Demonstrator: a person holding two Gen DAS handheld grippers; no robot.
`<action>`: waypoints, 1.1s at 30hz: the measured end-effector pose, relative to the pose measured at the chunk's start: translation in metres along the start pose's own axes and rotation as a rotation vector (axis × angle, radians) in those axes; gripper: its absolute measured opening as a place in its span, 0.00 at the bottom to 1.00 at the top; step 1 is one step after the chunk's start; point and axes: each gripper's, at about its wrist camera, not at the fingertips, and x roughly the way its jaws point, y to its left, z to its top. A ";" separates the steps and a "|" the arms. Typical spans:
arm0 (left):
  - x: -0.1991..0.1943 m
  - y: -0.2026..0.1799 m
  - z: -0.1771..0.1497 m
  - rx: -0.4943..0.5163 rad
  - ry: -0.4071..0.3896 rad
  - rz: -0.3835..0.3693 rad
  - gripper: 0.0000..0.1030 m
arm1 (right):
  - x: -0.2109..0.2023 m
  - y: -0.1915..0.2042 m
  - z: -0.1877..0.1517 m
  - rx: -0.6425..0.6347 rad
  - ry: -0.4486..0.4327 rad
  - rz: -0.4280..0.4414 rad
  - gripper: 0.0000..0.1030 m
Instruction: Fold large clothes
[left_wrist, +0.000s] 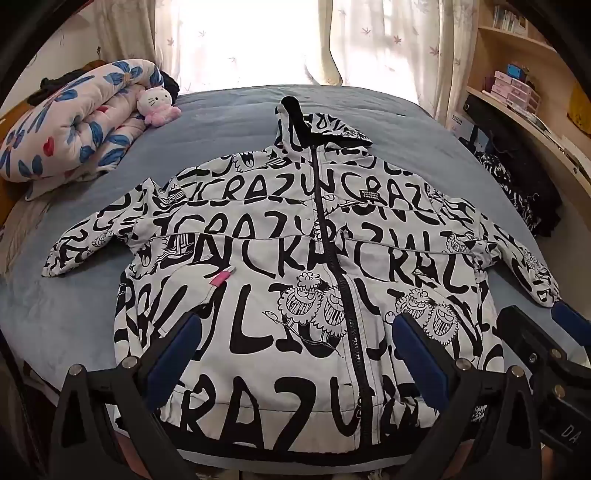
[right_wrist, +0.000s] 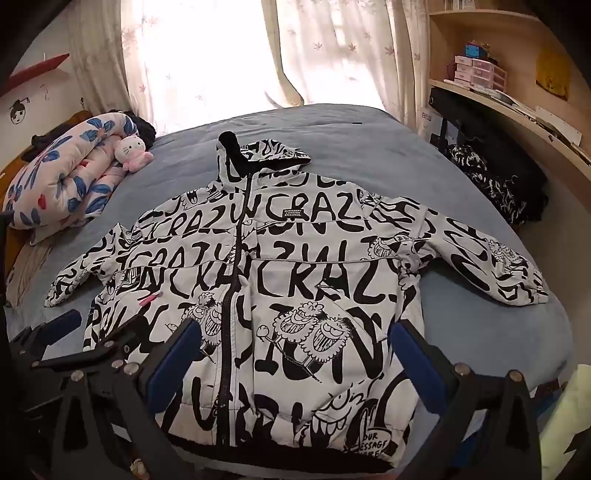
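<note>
A blue bed (left_wrist: 110, 325) carries the black-and-white jacket (left_wrist: 295, 236) spread flat, front up, hood at twelve o'clock. Folded quilt (left_wrist: 74, 122) at ten o'clock. Left tongs (left_wrist: 295, 336) and right tongs (right_wrist: 295, 339) gape wide, empty, above the hem.

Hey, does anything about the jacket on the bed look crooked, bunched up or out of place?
Nothing stands out. The jacket lies flat, front up and zipped on the bed, sleeves spread to both sides, hood at the far end.
</note>
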 end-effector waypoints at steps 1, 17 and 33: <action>0.000 0.000 0.000 0.002 -0.001 0.002 0.99 | 0.000 -0.001 0.000 0.005 0.000 0.007 1.00; 0.001 0.000 0.003 -0.003 0.002 0.007 0.99 | 0.000 0.002 -0.006 0.004 0.009 0.013 1.00; -0.004 0.007 -0.002 -0.009 -0.006 0.012 0.98 | 0.003 0.000 -0.007 0.002 0.012 0.028 1.00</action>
